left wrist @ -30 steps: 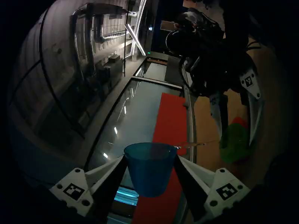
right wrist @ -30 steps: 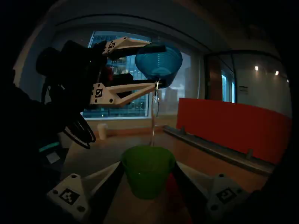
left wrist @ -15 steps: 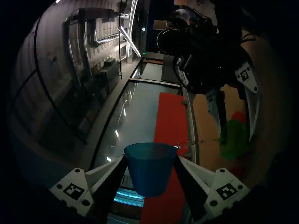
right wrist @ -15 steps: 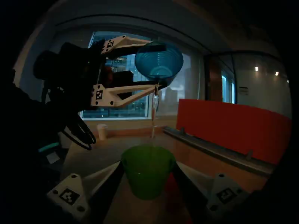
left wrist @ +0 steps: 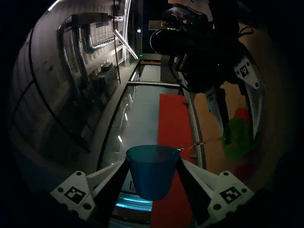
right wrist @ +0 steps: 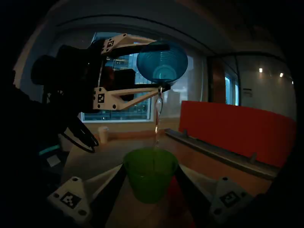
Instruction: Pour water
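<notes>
Left gripper view: gripping blue cup (left wrist: pixel 152 178) in left gripper (left wrist: pixel 152 167), near centre; pouring thin water stream (left wrist: pixel 199 143) rightward toward green cup (left wrist: pixel 236 138), far right.
Right gripper view: clamping green cup in right gripper (right wrist: pixel 151 171), near centre; catching stream from tipped blue cup directly above.

Place: an office, dimly lit
Window: wide window (right wrist: pixel 133 110) facing tall city buildings
Divider: red panel (right wrist: pixel 235 129) along the wooden surface (right wrist: pixel 102 155)
Beyond: glass-walled room (right wrist: pixel 262 95) with ceiling lights (right wrist: pixel 260 70)

Translucent blue cup (right wrist: pixel 162 62) tipped sideways, thin water stream (right wrist: pixel 156 121) falling from its rim, into upright green cup (right wrist: pixel 151 178) below
</notes>
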The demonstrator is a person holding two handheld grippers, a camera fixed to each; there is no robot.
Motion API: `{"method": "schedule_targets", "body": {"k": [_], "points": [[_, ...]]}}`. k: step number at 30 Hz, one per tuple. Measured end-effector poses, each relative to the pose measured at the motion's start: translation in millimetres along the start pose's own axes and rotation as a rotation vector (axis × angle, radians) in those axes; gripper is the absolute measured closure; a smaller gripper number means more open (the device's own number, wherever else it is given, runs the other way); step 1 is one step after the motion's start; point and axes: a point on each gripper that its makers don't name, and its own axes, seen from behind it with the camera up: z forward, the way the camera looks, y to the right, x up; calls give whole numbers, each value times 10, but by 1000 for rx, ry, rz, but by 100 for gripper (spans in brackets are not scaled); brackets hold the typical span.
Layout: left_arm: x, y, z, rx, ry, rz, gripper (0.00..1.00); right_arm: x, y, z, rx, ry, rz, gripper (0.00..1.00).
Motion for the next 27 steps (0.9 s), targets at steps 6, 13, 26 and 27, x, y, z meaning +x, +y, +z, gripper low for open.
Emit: {"method": "schedule_targets", "body": {"k": [6,13,26,27], "points": [[9,-15,-1,4,-2,36,14,1,24,-4,-4,-1,0,9],[46,-44,-26,-1,-5,81,14,23,32,-7,-6,2,0,9],[67,-24,-35,5,-10,174,14,19,50,-11,-9,7,5,10],[67,-20,-35,5,-10,175,14,20,53,-13,-10,8,6,10]]}}
